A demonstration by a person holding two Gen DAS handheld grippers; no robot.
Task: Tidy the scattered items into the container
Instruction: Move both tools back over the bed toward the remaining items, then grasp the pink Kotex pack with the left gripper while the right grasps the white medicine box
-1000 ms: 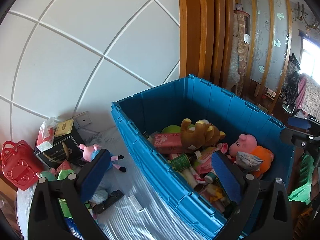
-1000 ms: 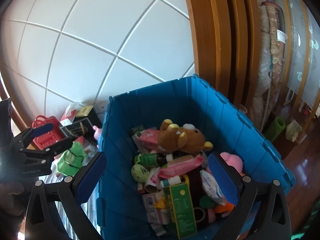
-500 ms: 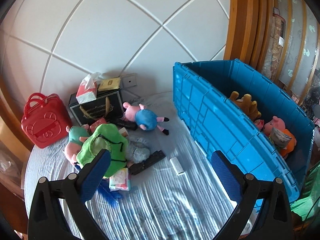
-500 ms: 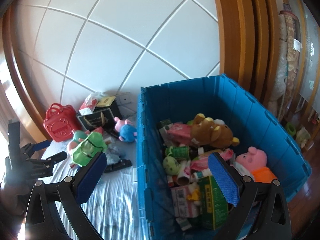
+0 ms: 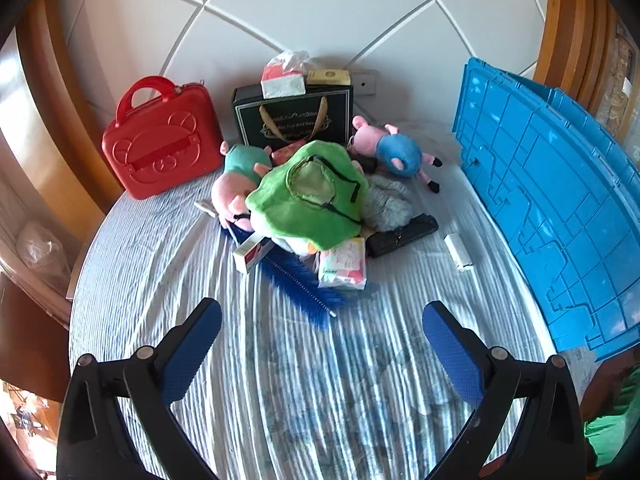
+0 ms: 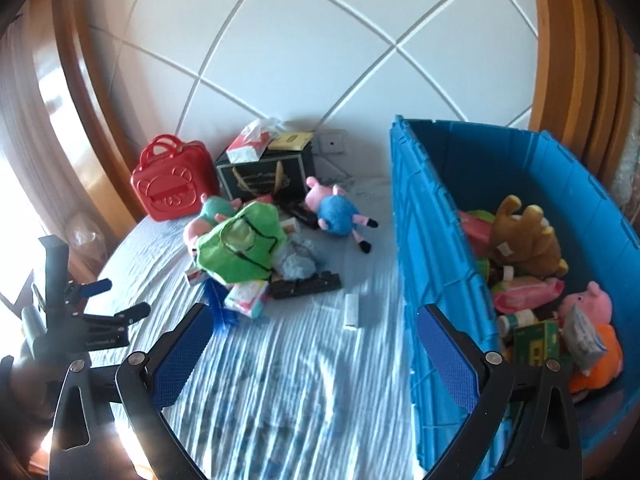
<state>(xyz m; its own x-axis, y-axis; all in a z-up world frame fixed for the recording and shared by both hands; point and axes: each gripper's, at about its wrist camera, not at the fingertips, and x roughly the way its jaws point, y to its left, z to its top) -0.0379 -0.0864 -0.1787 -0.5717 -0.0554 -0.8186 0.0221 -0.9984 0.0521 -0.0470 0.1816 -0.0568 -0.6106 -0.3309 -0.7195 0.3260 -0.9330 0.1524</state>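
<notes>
My left claw (image 5: 322,344) is spread wide and holds nothing, hanging over the striped bedsheet (image 5: 304,392) just short of the pile. My right claw (image 6: 314,340) is spread just as wide and empty too, with its right finger in line with the near wall of the blue container (image 6: 432,240). The container stands to the right of the pile, already holding a brown bear (image 6: 524,236), a pink pig plush (image 6: 588,304) and some packets.

The scattered items lie heaped on the bed: a green hat (image 5: 308,196) on top, a pig plush in green (image 5: 240,176) beside it, a pig plush in blue (image 5: 396,152) behind, a blue brush (image 5: 300,280) and a small packet (image 5: 344,264) nearest my left claw. A black flat thing (image 5: 400,234), perhaps a pouch, lies to the right of the hat, and a small white box (image 5: 458,252) sits apart, between the pile and the container. A red case (image 5: 160,144) and a black gift bag (image 5: 292,116) stand against the wall.
</notes>
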